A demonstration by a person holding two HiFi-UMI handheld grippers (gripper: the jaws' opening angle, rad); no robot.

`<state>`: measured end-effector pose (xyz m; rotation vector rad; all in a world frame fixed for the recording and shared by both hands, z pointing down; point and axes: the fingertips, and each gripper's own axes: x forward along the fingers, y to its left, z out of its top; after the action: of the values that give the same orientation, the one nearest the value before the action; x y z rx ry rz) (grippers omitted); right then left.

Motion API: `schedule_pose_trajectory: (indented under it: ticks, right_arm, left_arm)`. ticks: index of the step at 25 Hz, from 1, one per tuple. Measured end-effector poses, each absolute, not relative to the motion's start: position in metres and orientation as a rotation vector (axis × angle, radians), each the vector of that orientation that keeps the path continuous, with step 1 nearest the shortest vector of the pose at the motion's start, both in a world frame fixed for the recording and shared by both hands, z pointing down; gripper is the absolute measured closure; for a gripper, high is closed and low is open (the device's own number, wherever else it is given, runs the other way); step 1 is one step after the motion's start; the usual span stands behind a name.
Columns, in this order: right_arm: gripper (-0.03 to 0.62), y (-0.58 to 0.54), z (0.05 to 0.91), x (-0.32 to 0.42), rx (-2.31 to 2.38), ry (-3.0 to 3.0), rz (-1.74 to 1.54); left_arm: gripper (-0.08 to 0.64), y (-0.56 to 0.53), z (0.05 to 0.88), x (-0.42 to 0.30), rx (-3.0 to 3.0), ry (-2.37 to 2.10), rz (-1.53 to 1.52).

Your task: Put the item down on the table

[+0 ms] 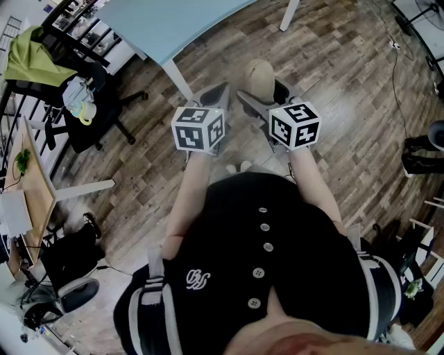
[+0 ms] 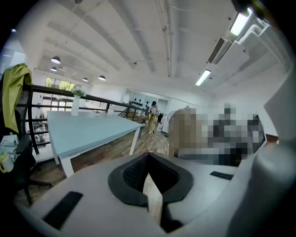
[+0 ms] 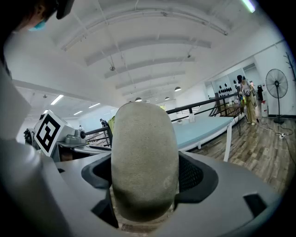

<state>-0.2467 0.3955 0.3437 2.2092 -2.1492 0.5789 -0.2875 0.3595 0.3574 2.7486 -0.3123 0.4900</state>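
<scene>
- Head view: the person stands on the wood floor (image 1: 347, 90), one gripper in each hand, both marker cubes facing up.
- Head view: the right gripper (image 1: 261, 91) holds the beige item (image 1: 260, 74), a rounded, oblong lump that sticks out beyond the jaw tips.
- Head view: the item is in the air over bare floor. It is not on the light blue table (image 1: 159, 21), whose edge and white leg (image 1: 177, 78) lie ahead and to the left.
- Head view: the left gripper (image 1: 220, 90) is just beside the right one. Its jaws come to a single point.
- Head view: an office chair (image 1: 94, 114) loaded with odds and ends and a green cloth (image 1: 31, 55) stand off to the left.
- Left gripper view: the left gripper (image 2: 148, 157) has its jaw tips pressed together with nothing pinched. Only a thin wedge of floor shows behind the tips.
- Left gripper view: the table (image 2: 88, 132) is ahead and left, apart from the jaws. The green cloth (image 2: 14, 90) hangs at the far left.
- Right gripper view: the right gripper (image 3: 144, 178) has its jaws spread wide and clamped on the item (image 3: 144, 152), with a dark pad against each flank. The surface is rough and sandy.
- Right gripper view: the table (image 3: 203, 127) lies beyond the item to the right, not touching it. The left gripper's marker cube (image 3: 48, 131) shows at the left.
- Right gripper view: a standing fan (image 3: 276, 78) is at the far right.
</scene>
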Motion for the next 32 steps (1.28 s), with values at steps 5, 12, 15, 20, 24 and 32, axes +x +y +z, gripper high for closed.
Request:
schedule_pose_trajectory:
  ticks: [5,12,15,20,24,32]
  right_arm:
    - [0.196,0.392,0.345,-0.236,2.197,-2.149,0.581]
    - [0.196,0.399,0.344,-0.228,2.213,-2.162,0.583]
    - [0.196,0.401,0.34,-0.22,2.233,-2.163,0.57]
    - [0.195,0.407,0.338,-0.21,2.22,-2.193,0.571]
    - [0.196,0.407,0.343,-0.203,2.194,-2.215,0.585]
    - [0.196,0.396,0.355,-0.196,2.212,-2.219,0.635]
  left_arm:
    - [0.551,0.359,0.359,-0.277,2.749,-0.312,0.497]
    - [0.551,0.363,0.359,-0.269,2.76,-0.317,0.478]
    - [0.551,0.366,0.353,-0.262,2.762,-0.264,0.415]
    - [0.551,0.366,0.348,-0.253,2.794,-0.289,0.397]
    - [0.551,0.365,0.348,-0.246,2.803,-0.318,0.389]
    - [0.551,0.355,0.365,-0.252,2.773,-0.345,0.464]
